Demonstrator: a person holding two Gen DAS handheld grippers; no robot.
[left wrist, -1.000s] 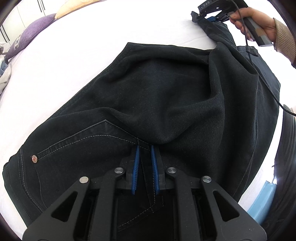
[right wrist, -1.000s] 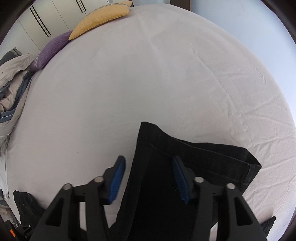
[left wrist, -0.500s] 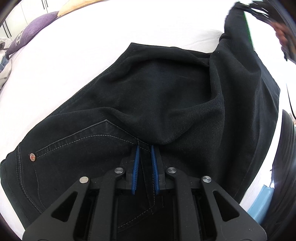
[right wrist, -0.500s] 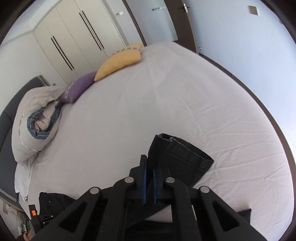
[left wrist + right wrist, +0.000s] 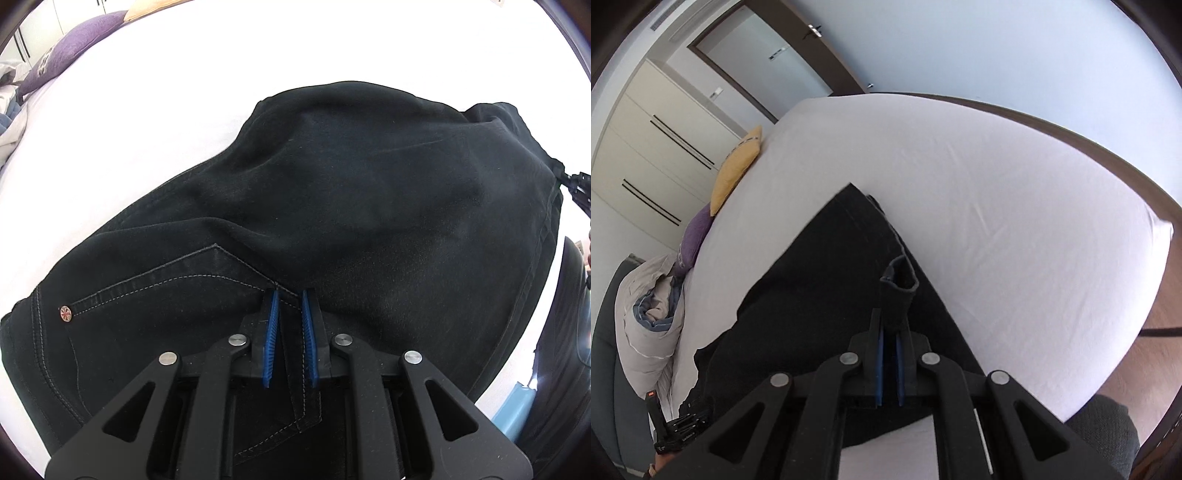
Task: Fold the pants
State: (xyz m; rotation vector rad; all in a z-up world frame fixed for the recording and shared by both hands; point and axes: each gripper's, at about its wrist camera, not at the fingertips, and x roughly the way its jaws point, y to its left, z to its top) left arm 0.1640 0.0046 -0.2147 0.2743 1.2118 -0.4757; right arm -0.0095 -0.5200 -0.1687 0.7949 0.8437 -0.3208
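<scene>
Black denim pants (image 5: 351,206) lie across a white bed (image 5: 147,122), pocket stitching and a copper rivet (image 5: 65,314) at the near left. My left gripper (image 5: 290,306) is shut on the fabric beside the pocket seam. In the right wrist view my right gripper (image 5: 889,325) is shut on a hem end of the pants (image 5: 899,291), holding it up over the folded leg (image 5: 827,280). That gripper shows at the far right edge (image 5: 578,190) of the left wrist view, at the end of the doubled-over cloth.
A purple cushion (image 5: 696,236), a yellow cushion (image 5: 737,170) and a rolled duvet (image 5: 646,317) lie along the left side of the bed. Wardrobes (image 5: 653,147) and a door (image 5: 764,59) stand behind. Wooden floor (image 5: 1156,332) shows at right.
My right gripper closed on the hem end and carried it toward the near side, folding the leg back over the pants. The left gripper kept its grip and stayed put.
</scene>
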